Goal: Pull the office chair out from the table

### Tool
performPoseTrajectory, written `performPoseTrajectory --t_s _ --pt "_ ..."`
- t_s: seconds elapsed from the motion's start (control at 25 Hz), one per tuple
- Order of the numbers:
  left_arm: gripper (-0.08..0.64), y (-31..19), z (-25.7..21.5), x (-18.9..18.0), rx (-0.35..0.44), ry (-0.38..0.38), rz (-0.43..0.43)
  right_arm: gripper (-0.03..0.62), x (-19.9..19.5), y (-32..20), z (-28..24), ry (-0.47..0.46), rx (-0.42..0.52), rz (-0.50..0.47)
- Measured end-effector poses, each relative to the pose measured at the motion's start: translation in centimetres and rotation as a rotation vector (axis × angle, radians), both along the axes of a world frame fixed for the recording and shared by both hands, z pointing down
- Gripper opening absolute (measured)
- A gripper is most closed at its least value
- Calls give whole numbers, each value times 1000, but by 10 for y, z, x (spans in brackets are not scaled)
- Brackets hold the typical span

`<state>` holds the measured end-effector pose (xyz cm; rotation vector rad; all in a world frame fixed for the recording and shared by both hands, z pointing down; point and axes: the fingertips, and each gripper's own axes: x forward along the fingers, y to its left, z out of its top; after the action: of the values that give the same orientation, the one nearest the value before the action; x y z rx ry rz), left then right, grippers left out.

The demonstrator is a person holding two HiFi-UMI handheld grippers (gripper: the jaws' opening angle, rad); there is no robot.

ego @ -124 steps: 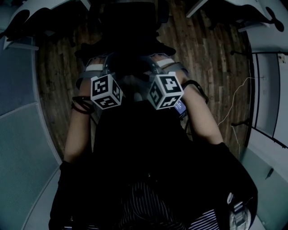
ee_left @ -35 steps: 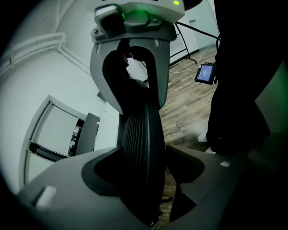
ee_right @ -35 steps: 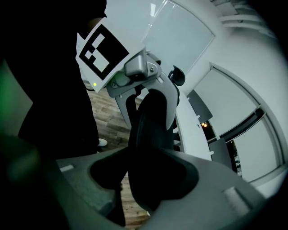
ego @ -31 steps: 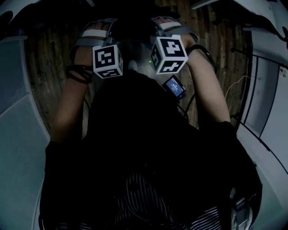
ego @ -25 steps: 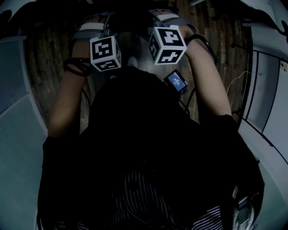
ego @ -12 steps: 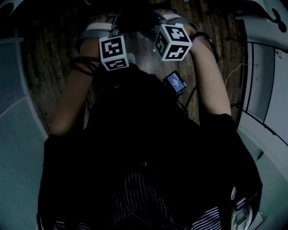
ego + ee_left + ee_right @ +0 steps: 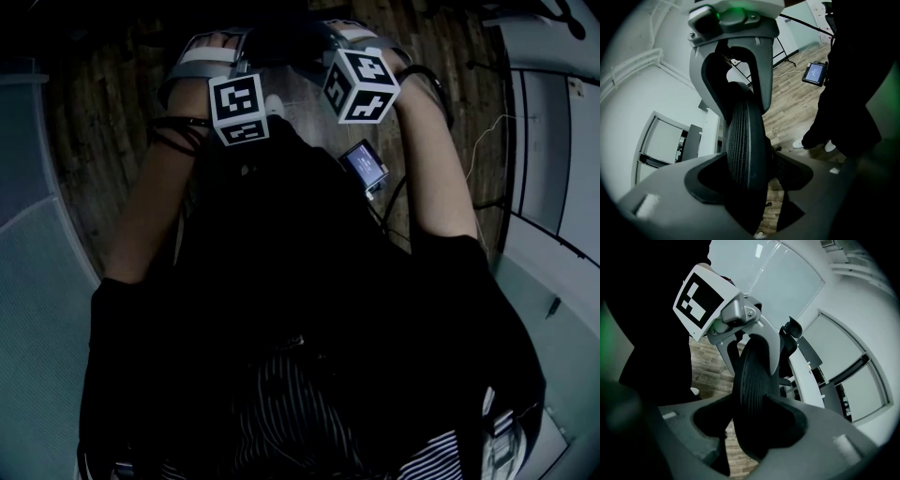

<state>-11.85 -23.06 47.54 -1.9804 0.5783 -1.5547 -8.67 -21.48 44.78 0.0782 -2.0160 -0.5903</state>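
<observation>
The office chair's black mesh backrest (image 7: 743,136) runs edge-on between the jaws in both gripper views. My left gripper (image 7: 745,176) is shut on its top edge, pads pressed to the mesh. My right gripper (image 7: 750,423) clamps the same edge (image 7: 752,376) a little further along. Each gripper view shows the other gripper on the backrest: the right gripper (image 7: 736,70) with its green light, the left one under its marker cube (image 7: 701,296). In the head view both marker cubes (image 7: 239,108) (image 7: 361,84) sit at the top, and the chair (image 7: 281,42) beyond them is a dark shape.
Wood plank floor (image 7: 112,169) lies all around. A white table (image 7: 808,376) with another dark chair (image 7: 793,329) stands beyond the backrest. A small lit screen (image 7: 364,167) hangs by my right forearm. Glass partitions (image 7: 548,150) line the right, a pale wall (image 7: 37,309) the left.
Both grippers have travelled together with the backrest held in them, away from the table. The white table edges at the top of the head view have slid almost out of sight.
</observation>
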Motion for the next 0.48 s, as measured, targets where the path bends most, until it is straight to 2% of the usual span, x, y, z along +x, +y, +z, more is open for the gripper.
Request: performPoseTrajectory --t_s 0.28,0.48 --pt "325 61 -5 20 -7 -6 16 209 19 61 -7 -18 -5 5" --pt "327 98 -2 15 -6 -10 11 209 15 96 -4 -22 -6 -11"
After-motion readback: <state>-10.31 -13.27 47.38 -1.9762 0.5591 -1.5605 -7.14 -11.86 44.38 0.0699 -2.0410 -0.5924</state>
